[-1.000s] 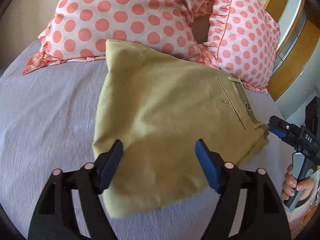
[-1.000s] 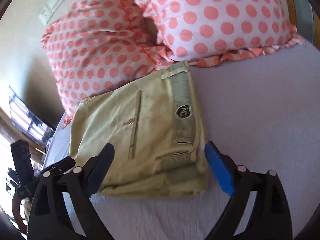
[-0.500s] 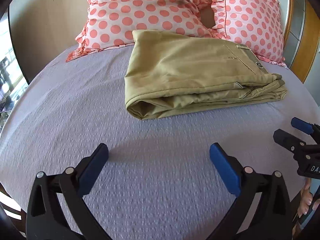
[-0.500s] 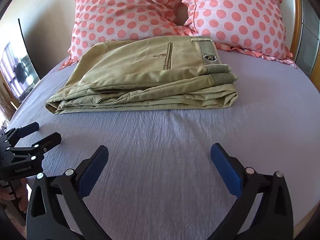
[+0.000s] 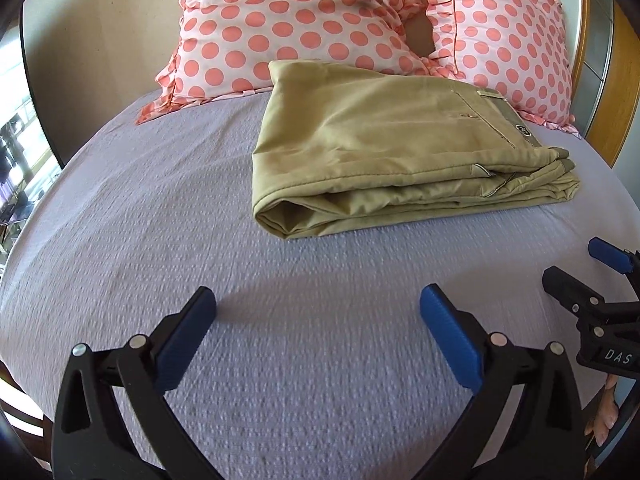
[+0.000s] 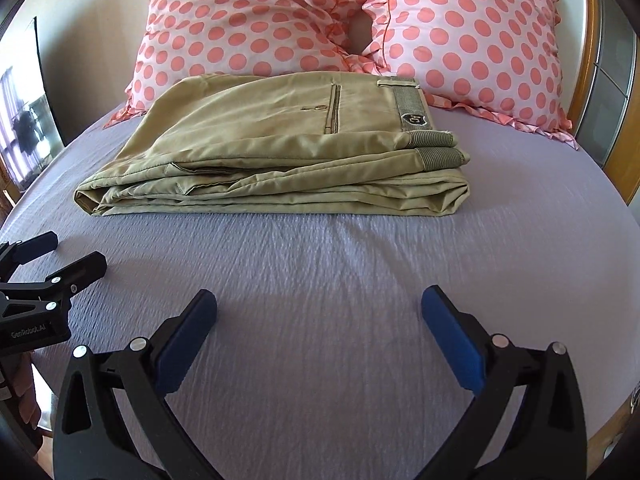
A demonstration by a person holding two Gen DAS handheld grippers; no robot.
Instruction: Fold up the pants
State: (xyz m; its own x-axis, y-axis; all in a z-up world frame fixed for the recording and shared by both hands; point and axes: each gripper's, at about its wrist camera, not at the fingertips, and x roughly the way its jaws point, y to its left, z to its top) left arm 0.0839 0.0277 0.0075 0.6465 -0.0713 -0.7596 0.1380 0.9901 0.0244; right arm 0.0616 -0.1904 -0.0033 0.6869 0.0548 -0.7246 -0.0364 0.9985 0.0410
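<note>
The khaki pants [image 5: 384, 156] lie folded in a flat stack on the lilac bedsheet [image 5: 168, 240], back pocket and waistband up; they also show in the right wrist view [image 6: 288, 148]. My left gripper [image 5: 318, 312] is open and empty, held over bare sheet well short of the pants. My right gripper [image 6: 319, 312] is open and empty, likewise back from the pants' near edge. The right gripper also shows at the right edge of the left wrist view [image 5: 580, 272], and the left gripper shows at the left edge of the right wrist view [image 6: 60, 256].
Two pink pillows with coral dots [image 5: 304, 20] [image 6: 476, 40] lean against the wall behind the pants. A wooden bed frame [image 5: 616, 92] runs along the right side. The bed's left edge drops off toward a dark window area [image 6: 24, 120].
Both grippers have pulled back from over the pants toward the near part of the bed and now sit lower. The pants stay folded in place.
</note>
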